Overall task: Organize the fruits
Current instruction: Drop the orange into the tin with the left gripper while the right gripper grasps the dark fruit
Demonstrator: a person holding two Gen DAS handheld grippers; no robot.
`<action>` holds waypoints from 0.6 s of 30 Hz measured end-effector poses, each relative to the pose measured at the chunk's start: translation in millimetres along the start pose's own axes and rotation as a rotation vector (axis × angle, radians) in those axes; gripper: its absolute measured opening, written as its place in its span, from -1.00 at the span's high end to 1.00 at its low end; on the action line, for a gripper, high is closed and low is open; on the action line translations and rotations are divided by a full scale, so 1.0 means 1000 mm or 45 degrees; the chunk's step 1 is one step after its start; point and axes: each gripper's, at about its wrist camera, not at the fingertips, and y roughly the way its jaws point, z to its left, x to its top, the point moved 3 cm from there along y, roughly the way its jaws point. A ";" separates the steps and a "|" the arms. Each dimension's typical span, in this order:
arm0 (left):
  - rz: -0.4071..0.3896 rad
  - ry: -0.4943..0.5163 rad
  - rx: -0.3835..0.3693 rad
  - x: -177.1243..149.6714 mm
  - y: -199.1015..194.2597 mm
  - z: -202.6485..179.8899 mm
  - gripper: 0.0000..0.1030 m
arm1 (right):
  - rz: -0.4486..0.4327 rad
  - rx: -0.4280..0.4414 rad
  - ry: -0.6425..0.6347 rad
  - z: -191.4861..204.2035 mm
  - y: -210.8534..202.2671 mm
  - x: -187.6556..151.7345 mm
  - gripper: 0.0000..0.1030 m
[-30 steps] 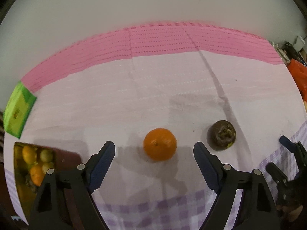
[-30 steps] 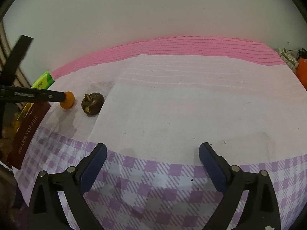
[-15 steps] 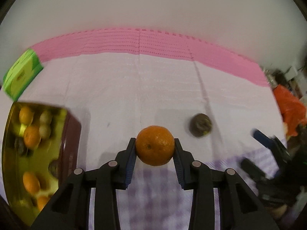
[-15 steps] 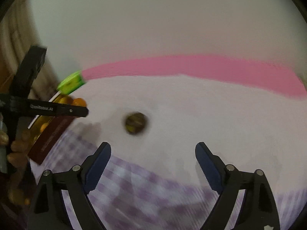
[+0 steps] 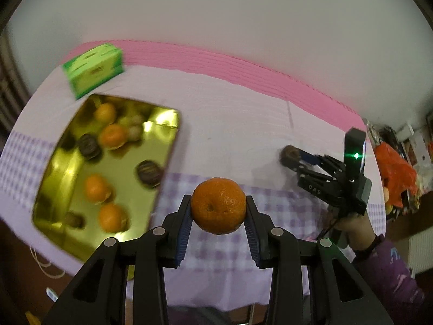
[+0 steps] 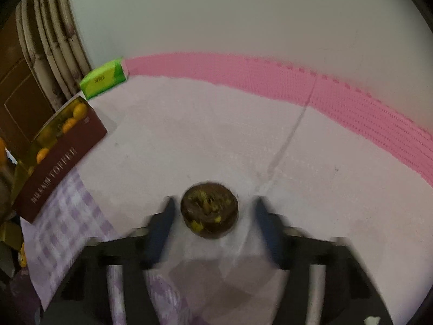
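At the far left of the bench (image 5: 222,113) a green box (image 5: 93,69) sits at the edge of the pink strip, and just in front of it lies a gold tin (image 5: 108,224) with a dark red outer wall, holding several oranges and dark brown fruits (blurred, so no exact count). Right of the tin, the left gripper (image 5: 218,211) is clenched on an orange (image 5: 218,205), its blue pads pressing both sides of the fruit, which is held clear above the purple-checked part of the cloth (image 5: 270,192). Further right, the right gripper (image 6: 213,211) reaches down to a dark brown fruit (image 6: 209,212) resting on the pale cloth; its jaws stand apart on either side of the fruit, with a narrow gap at each pad, not gripping it, though the pads are motion-blurred.
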 end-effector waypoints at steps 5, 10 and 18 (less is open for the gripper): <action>-0.060 -0.104 0.072 -0.013 -0.024 0.041 0.26 | -0.062 0.008 -0.031 0.027 -0.027 -0.004 0.23; -0.095 -0.205 0.165 -0.022 -0.035 0.086 0.26 | -0.104 0.062 0.039 0.055 -0.031 -0.015 0.23; -0.115 -0.262 0.210 -0.030 -0.030 0.120 0.26 | -0.095 -0.005 0.106 0.057 -0.023 -0.025 0.23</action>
